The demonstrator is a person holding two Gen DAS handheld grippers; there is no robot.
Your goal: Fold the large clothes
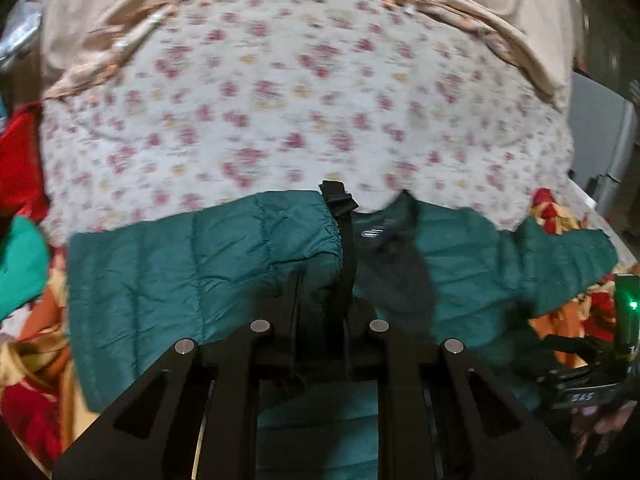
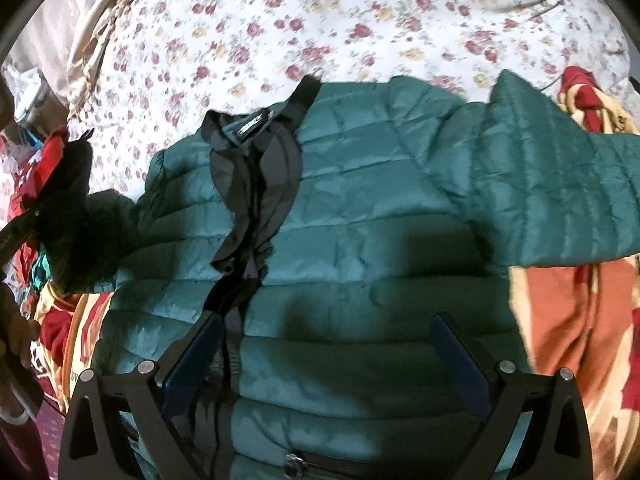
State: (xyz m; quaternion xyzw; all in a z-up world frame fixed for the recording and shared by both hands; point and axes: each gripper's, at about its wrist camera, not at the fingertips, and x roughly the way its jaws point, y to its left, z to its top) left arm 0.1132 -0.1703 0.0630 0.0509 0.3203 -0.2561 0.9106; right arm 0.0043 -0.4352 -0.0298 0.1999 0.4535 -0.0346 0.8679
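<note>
A teal quilted puffer jacket with a black collar and zipper lining lies spread on a floral bedsheet, one sleeve stretched to the right. My right gripper is open, its blue-padded fingers hovering over the jacket's body near the zipper. In the left wrist view my left gripper is shut on the jacket's front edge by the black zipper strip; the jacket fills the lower view.
A red and orange patterned blanket lies under the jacket at right. Red and green clothes are piled at left. A beige bedcover bunches along the far edge of the floral sheet.
</note>
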